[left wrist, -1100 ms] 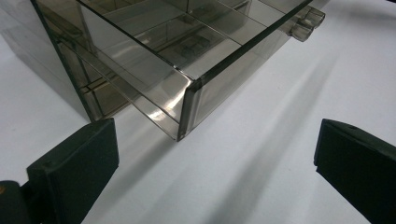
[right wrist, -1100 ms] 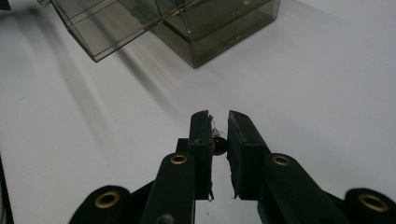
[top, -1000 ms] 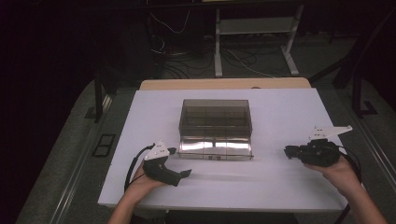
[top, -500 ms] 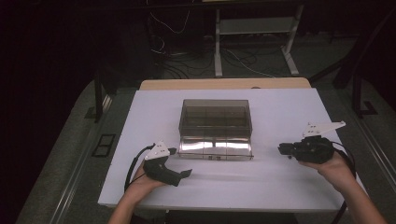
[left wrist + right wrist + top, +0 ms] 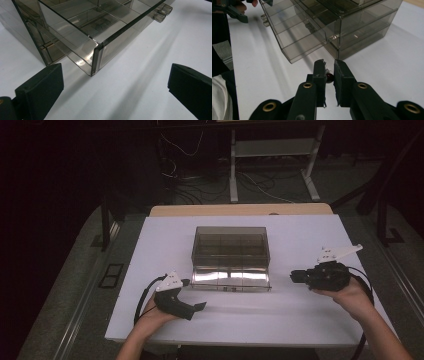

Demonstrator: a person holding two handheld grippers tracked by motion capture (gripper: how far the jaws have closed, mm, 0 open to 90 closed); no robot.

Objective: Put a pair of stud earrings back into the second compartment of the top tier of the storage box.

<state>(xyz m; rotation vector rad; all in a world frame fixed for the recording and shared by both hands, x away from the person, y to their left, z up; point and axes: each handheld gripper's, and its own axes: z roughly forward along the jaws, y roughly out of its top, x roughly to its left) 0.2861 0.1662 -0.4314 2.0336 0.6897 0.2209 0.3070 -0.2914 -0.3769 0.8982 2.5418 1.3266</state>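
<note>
- My right gripper (image 5: 329,72) is pinching what looks like a small dark red object (image 5: 329,75), lower centre.
- My left gripper (image 5: 115,85) is gaping wide beside the open smoky drawer (image 5: 95,45), upper left.

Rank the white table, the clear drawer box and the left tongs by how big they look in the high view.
Largest to smallest:
1. white table
2. clear drawer box, bottom drawer pulled out
3. left tongs
</note>
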